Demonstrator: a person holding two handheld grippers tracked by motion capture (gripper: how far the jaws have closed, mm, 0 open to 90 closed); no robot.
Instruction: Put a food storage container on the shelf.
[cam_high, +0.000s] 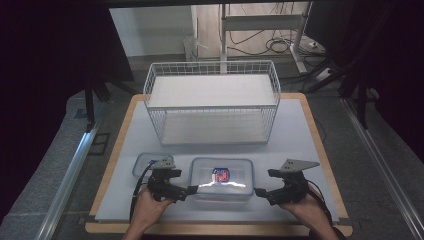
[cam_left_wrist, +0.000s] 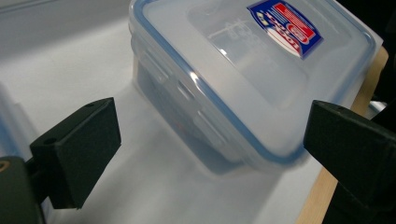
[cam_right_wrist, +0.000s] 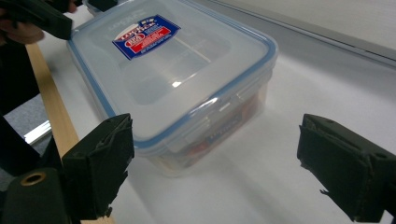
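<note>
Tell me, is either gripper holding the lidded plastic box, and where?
Neither. The left gripper and right gripper stand open at opposite ends of the box, gripping nothing.

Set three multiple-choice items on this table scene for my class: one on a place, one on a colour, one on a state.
1. Where does the clear plastic lidded box sit?
A. inside the white wire basket
B. between the two tools
C. on the floor

2. What colour is the seal line round the box lid?
A. blue
B. green
C. yellow

3. How is the left tool?
A. shut on the box
B. shut on nothing
C. open

Answers: 1 B, the high view shows it between the left tool and the right tool; 2 A, both gripper views show a blue line; 3 C, the left gripper view shows its jaws wide apart, off the box.
</note>
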